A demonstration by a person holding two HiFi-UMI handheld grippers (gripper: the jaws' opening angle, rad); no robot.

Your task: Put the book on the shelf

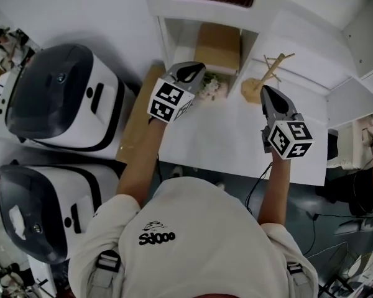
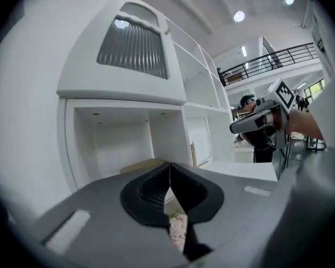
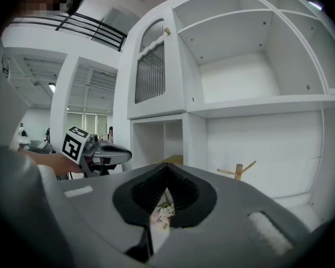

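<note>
A tan book point(image 1: 217, 45) lies flat inside the low open compartment of the white shelf unit point(image 1: 168, 39); it also shows as a tan slab point(image 2: 140, 164) in the left gripper view and behind the jaws point(image 3: 173, 160) in the right gripper view. My left gripper point(image 1: 196, 71) hovers just in front of that compartment, jaws shut with nothing between them point(image 2: 169, 169). My right gripper point(image 1: 268, 98) hangs further right over the white counter point(image 1: 236, 135), its jaws together and empty point(image 3: 166, 170). Neither gripper touches the book.
A small bunch of pale flowers point(image 1: 211, 87) lies on the counter by the compartment's mouth. A wooden branch stand point(image 1: 268, 73) is at the right. Two white-and-black machines point(image 1: 62, 98) point(image 1: 43, 210) sit left. A brown board point(image 1: 140, 113) runs along the counter's left edge.
</note>
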